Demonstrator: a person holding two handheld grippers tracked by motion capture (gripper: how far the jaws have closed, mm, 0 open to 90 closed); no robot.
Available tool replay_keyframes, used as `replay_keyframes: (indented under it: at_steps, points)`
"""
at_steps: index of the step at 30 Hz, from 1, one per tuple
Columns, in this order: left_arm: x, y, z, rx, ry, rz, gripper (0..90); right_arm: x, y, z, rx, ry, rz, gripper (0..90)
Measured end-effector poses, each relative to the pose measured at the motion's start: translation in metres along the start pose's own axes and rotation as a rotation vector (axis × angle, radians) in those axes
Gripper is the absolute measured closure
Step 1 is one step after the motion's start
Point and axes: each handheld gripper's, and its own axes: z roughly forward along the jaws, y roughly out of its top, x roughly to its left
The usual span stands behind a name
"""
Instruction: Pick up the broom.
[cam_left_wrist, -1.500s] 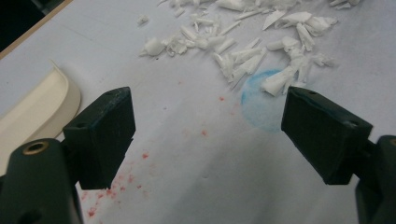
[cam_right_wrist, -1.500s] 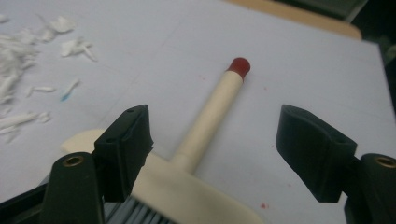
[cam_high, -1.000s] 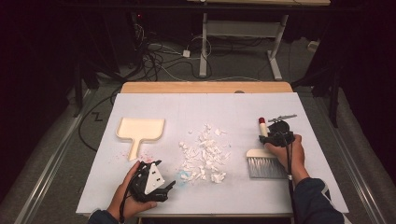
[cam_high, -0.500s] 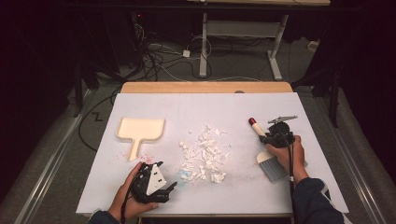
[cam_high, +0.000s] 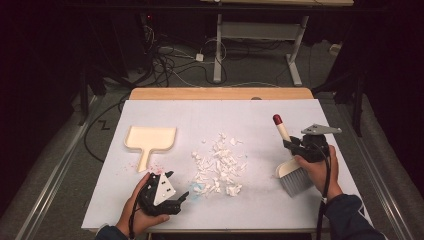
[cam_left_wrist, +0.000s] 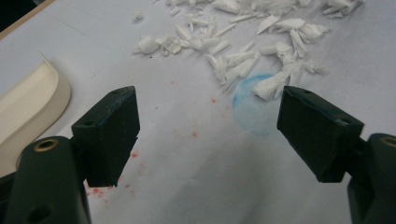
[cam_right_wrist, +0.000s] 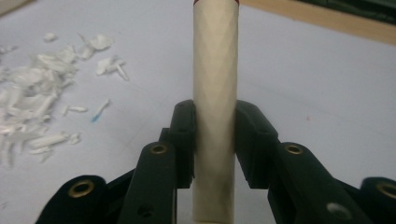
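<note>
Right gripper (cam_high: 295, 146) just clamped on brush (cam_high: 291, 171) handle, lifted; left gripper (cam_high: 175, 200) open, empty; sweeping paper scraps (cam_high: 220, 165) toward dustpan (cam_high: 150, 140) next.

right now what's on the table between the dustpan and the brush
A loose pile of white paper scraps lies between the dustpan at left and the brush held in the right gripper, seen in the high view.

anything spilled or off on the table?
Yes: white scraps lie scattered mid-table, loose between the dustpan and the brush held in the right tool. Faint red specks and a blue smudge stain the sheet by the open left tool.
</note>
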Motion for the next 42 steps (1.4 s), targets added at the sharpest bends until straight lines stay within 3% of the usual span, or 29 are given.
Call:
replay_keyframes:
  at_steps: [6, 11, 12, 17, 23, 27, 32, 35, 37, 39, 42]
  points:
    - [-0.001, 0.007, 0.001, -0.024, -0.014, -0.021, 19.8, 0.004, -0.003, -0.034, -0.111, 0.022, -0.004, 71.4]
    - [-0.005, 0.025, 0.003, -0.072, -0.027, -0.044, 19.8, 0.010, -0.001, -0.053, -0.184, 0.037, -0.004, 71.5]
    - [-0.007, 0.030, 0.004, -0.081, -0.046, -0.059, 19.7, 0.012, 0.001, -0.056, -0.194, 0.039, -0.012, 71.5]
    - [-0.024, 0.067, 0.015, -0.156, -0.130, -0.047, 19.7, 0.025, 0.009, -0.067, -0.253, 0.052, -0.025, 71.5]
    - [-0.058, 0.123, 0.041, -0.242, -0.278, -0.045, 20.6, 0.052, 0.018, -0.072, -0.285, 0.077, -0.047, 71.5]
    - [-0.077, 0.146, 0.058, -0.276, -0.328, -0.060, 23.2, 0.071, 0.021, -0.072, -0.289, 0.128, -0.072, 71.5]
    - [-0.087, 0.153, 0.078, -0.272, -0.351, -0.141, 29.0, 0.091, 0.020, -0.069, -0.301, 0.123, -0.112, 71.4]
    - [-0.084, 0.152, 0.080, -0.276, -0.359, -0.148, 37.8, 0.101, 0.019, -0.069, -0.307, 0.140, -0.135, 71.4]
    - [-0.078, 0.149, 0.080, -0.281, -0.391, -0.162, 47.9, 0.107, 0.019, -0.071, -0.316, 0.142, -0.152, 71.4]
    - [-0.076, 0.147, 0.079, -0.277, -0.388, -0.163, 57.4, 0.109, 0.019, -0.073, -0.328, 0.134, -0.164, 71.3]
    - [-0.070, 0.146, 0.075, -0.279, -0.398, -0.156, 62.9, 0.108, 0.019, -0.078, -0.339, 0.145, -0.155, 71.0]
